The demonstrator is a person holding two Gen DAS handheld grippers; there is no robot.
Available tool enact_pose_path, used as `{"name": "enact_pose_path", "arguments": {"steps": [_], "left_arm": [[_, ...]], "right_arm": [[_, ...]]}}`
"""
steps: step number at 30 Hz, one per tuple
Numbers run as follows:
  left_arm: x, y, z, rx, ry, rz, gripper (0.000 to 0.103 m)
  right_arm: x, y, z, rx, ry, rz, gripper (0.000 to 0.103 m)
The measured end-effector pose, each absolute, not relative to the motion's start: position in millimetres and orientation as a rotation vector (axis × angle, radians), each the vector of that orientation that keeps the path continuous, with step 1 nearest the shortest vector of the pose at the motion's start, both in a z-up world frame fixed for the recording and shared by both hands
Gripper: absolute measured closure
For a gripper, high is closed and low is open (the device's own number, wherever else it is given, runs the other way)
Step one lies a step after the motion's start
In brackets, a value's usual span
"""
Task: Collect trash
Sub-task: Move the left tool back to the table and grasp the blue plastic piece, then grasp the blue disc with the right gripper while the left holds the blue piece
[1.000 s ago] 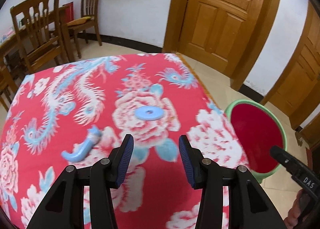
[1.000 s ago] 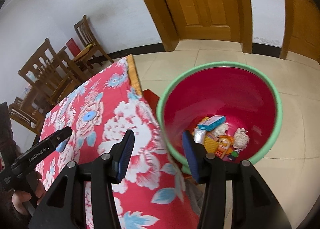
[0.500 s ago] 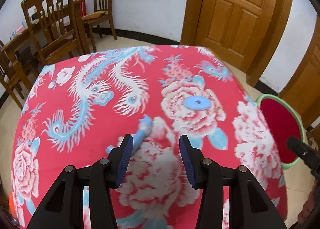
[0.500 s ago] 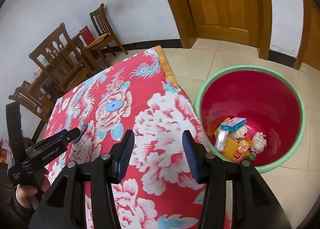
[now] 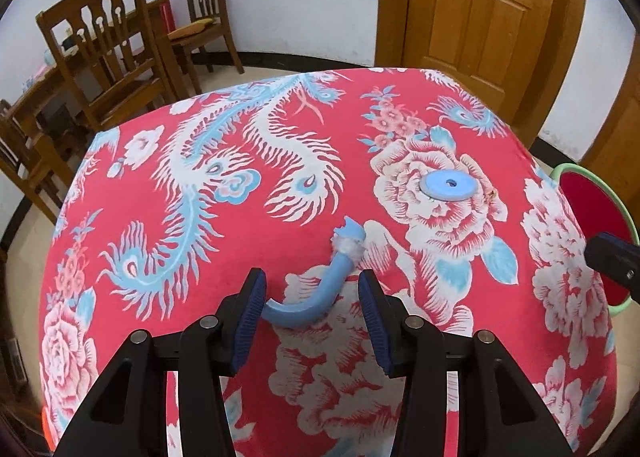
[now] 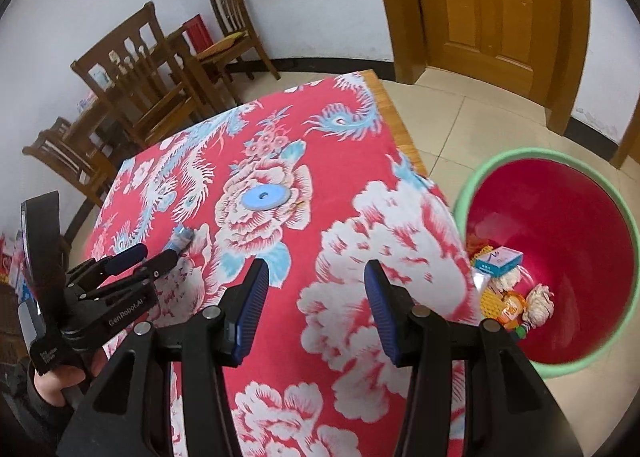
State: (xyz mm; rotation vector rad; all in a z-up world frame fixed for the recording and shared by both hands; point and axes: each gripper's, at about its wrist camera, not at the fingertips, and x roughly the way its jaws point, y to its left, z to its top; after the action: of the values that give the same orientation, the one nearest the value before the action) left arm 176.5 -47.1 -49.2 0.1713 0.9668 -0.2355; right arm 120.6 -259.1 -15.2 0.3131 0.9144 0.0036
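Left claw (image 5: 311,307) is seen part open, jaws straddling the near curved end of the blue hook piece (image 5: 320,293); pads are not pressed on it, nothing is held. Right claw (image 6: 312,305) is likewise part open and empty, hung over the red floral surface (image 6: 360,217) beside the bin (image 6: 600,361).

Landmark: blue hook piece. It is laid flat on the surface, curved end nearest the left claw, shaft run away from it to a jagged broken tip with a white fuzzy wad (image 5: 347,246) stuck just below.

Handling, judged: likely light, stiff plastic, smooth and a bit slippery; rolling or pivoting on the cloth is expected if only one pad is touched first. Hold is best taken across the straight shaft just beyond the bend, not on the curve and not on the sharp tip. The wad may be shed.

Beyond the hook and to its right, a flat blue disc (image 5: 449,185) with a centre hole is laid; thin, so an edge pinch is likely needed. Farther right of the hook, off the surface edge, the bin is stood with trash already inside.
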Motion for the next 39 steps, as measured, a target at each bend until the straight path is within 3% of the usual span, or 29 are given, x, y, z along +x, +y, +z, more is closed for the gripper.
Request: {"name": "enact_pose_path", "arguments": {"steps": [3, 5, 6, 24, 28, 39], "left_arm": [[177.7, -46.8, -50.5, 0.168, 0.956, -0.239, 0.066], [179.2, -45.6, -51.4, 0.148, 0.958, -0.254, 0.088], [180.6, -44.2, -52.5, 0.125, 0.965, -0.266, 0.091], [193.5, 0.6, -43.9, -0.128, 0.901, -0.205, 0.094], [196.2, 5.7, -48.5, -0.145, 0.907, -0.2, 0.094], [198.0, 9.6, -54.8, -0.167, 0.916, -0.21, 0.094]], "right_arm": [[132.6, -253.8, -18.9, 0.297, 0.934, 0.012, 0.052], [139.6, -250.4, -21.5, 0.289, 0.947, 0.018, 0.052], [144.0, -247.6, -22.8, 0.281, 0.951, 0.024, 0.052], [206.7, -203.9, -48.3, 0.225, 0.993, 0.021, 0.046], [215.9, -196.5, -51.2, 0.202, 0.99, 0.001, 0.036], [231.9, -179.5, -57.0, 0.079, 0.97, -0.072, 0.038]]}}
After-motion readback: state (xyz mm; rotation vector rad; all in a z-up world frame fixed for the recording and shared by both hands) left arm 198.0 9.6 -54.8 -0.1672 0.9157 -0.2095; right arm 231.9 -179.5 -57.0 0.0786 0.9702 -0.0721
